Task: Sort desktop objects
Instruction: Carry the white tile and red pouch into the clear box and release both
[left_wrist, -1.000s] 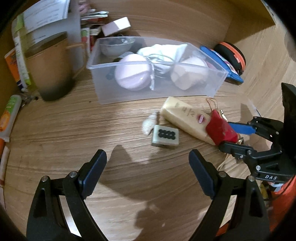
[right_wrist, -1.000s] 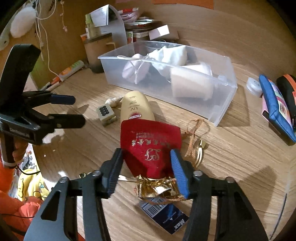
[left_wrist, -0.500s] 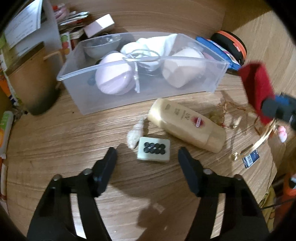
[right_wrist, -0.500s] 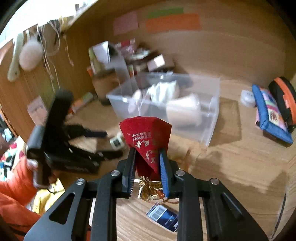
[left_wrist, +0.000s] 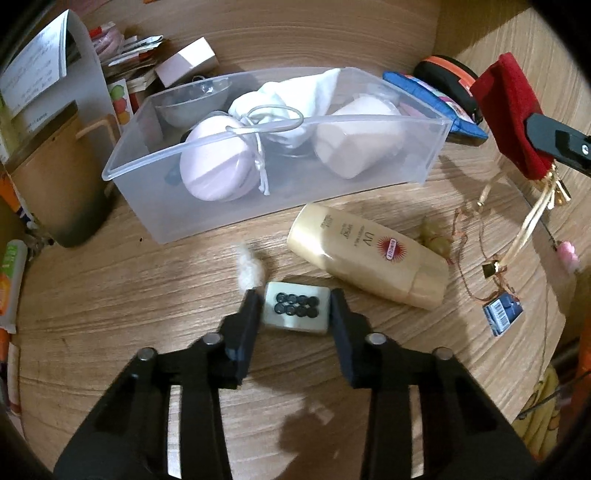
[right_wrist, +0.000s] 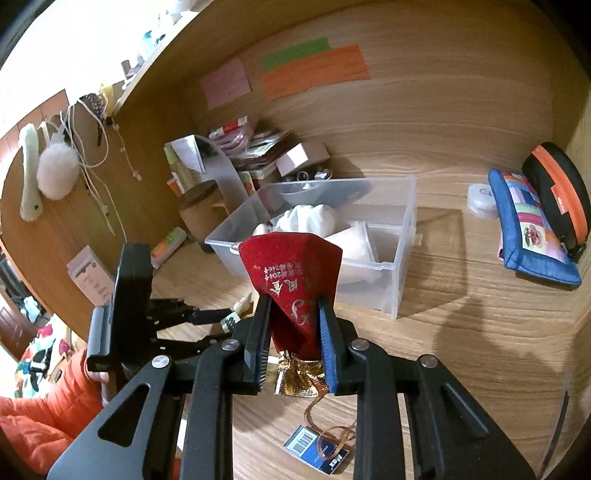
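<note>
Now left gripper (left_wrist: 295, 308) closing on mahjong tile (left_wrist: 295, 307) mid-desk, beside shell (left_wrist: 251, 271); right gripper (right_wrist: 295, 332) clamps red pouch (right_wrist: 293, 277) aloft before clear bin (right_wrist: 402, 258). Risk: tile pops from shallow pinch; dangling cord snags.

Red pouch (right_wrist: 291, 280) — gold lettering; cream bottle (left_wrist: 365, 264).

Left gripper (left_wrist: 295, 308) jaws closing on mahjong tile (left_wrist: 296, 307).
</note>
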